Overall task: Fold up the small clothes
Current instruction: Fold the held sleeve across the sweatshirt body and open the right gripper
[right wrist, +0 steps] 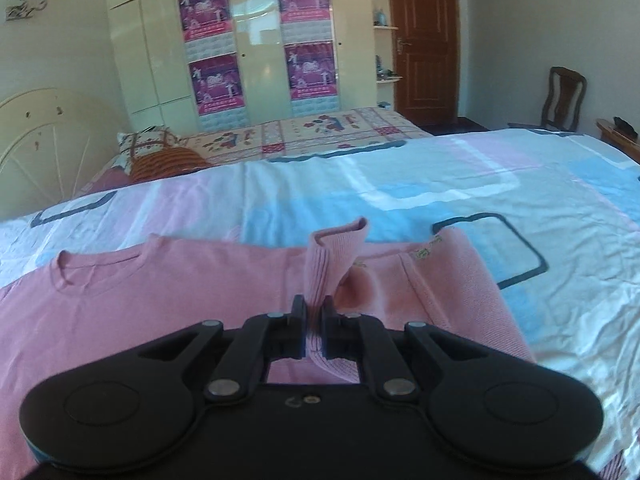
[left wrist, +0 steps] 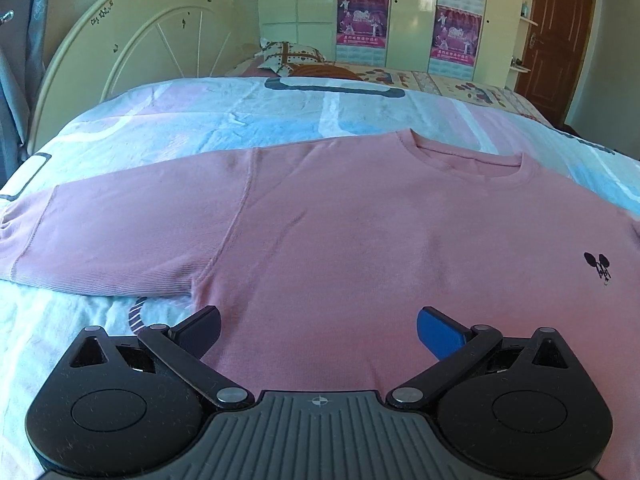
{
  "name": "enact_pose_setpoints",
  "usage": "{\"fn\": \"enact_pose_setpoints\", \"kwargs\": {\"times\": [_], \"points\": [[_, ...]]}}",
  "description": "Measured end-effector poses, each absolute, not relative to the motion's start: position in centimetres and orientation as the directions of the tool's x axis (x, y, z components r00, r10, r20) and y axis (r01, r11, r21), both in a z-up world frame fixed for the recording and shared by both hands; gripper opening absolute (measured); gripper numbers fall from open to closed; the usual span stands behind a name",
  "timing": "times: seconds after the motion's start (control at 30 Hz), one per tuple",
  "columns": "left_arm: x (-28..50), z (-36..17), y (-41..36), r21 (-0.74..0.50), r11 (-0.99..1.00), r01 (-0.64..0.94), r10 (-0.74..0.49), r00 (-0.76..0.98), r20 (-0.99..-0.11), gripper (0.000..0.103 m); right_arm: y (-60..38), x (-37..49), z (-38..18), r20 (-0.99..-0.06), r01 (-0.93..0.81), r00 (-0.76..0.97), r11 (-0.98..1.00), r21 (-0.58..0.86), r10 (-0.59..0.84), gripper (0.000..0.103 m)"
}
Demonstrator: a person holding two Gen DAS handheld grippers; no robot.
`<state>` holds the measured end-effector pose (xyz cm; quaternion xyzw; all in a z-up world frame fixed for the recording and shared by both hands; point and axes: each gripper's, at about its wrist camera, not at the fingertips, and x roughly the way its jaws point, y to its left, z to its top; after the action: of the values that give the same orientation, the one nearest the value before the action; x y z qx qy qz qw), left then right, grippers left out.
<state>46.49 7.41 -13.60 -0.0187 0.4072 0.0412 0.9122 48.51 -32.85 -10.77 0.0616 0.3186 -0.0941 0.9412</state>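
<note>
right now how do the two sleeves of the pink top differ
The left sleeve lies flat and spread on the bedsheet; the right sleeve is lifted and folded in over the pink top.
Nothing grips the left sleeve, since the left gripper has its jaws wide open over the body; the right gripper is shut on the right sleeve's cuff.
Both are the same ribbed pink knit.

The sweater (left wrist: 360, 220) lies flat on the bed (left wrist: 200, 120), pillow (left wrist: 288, 56) and wardrobe (left wrist: 408, 20) behind it.

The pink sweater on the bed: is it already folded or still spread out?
Mostly spread: the pink sweater lies flat with one sleeve extended; the right hand-held gripper holds the other sleeve cuff over it.
</note>
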Motion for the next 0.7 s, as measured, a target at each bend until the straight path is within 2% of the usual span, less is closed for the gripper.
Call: {"fn": "enact_pose_setpoints", "kwargs": {"times": [0.47,0.7], "points": [[45.5,-14.2,12.9,-0.035,0.992,-0.119,0.054,0.675,-0.736,0.103,-18.5,49.9,-12.0,-0.635,-0.039,0.771,0.999,0.014,0.039,0.007],[45.2,-13.6,14.0,-0.089,0.991,-0.098,0.005,0.7,-0.714,0.103,-12.6,50.5,-13.9,-0.67,-0.171,0.73,0.985,0.009,0.133,0.007]]}}
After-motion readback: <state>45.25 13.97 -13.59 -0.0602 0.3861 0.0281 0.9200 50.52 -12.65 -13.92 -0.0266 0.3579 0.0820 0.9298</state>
